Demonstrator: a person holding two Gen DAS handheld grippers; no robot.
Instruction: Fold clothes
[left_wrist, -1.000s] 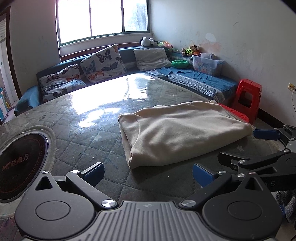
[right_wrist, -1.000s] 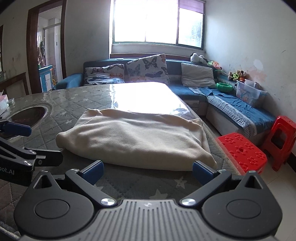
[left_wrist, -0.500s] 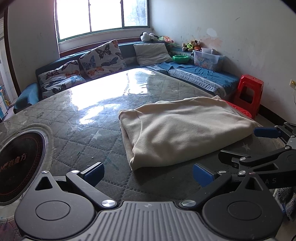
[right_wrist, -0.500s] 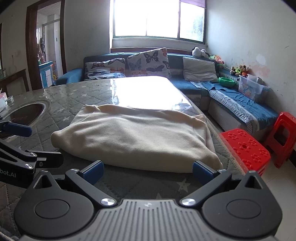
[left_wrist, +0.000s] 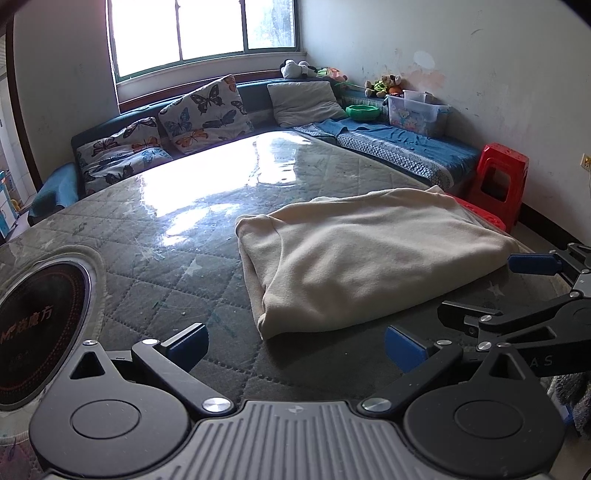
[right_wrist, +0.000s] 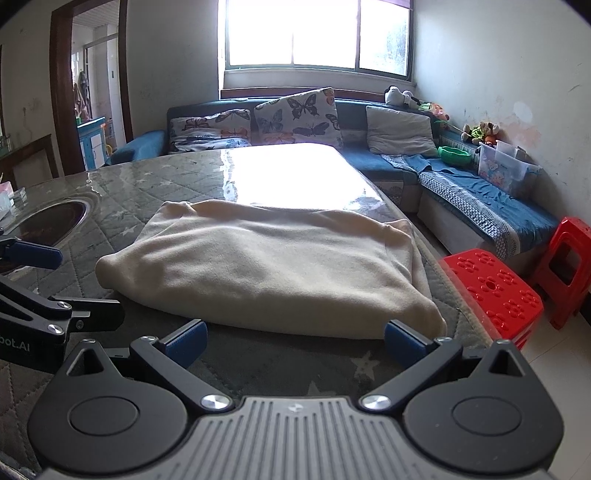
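Note:
A cream garment (left_wrist: 362, 258), folded into a thick rectangle, lies on the quilted table top (left_wrist: 177, 258); it also shows in the right wrist view (right_wrist: 273, 266). My left gripper (left_wrist: 295, 345) is open and empty, just short of the garment's near left corner. My right gripper (right_wrist: 293, 341) is open and empty, at the garment's near edge, its blue pads almost touching the cloth. The right gripper also shows at the right in the left wrist view (left_wrist: 532, 291), and the left gripper at the left in the right wrist view (right_wrist: 44, 284).
A round inset hotplate (left_wrist: 40, 332) sits in the table at the left. Two red plastic stools (right_wrist: 491, 291) (right_wrist: 569, 266) stand off the table's right edge. A blue corner sofa (right_wrist: 480, 206) with cushions and a plastic box runs along the far walls.
Both grippers have moved a little closer to the garment and tilted slightly down. The garment has not moved. Both grippers stay open.

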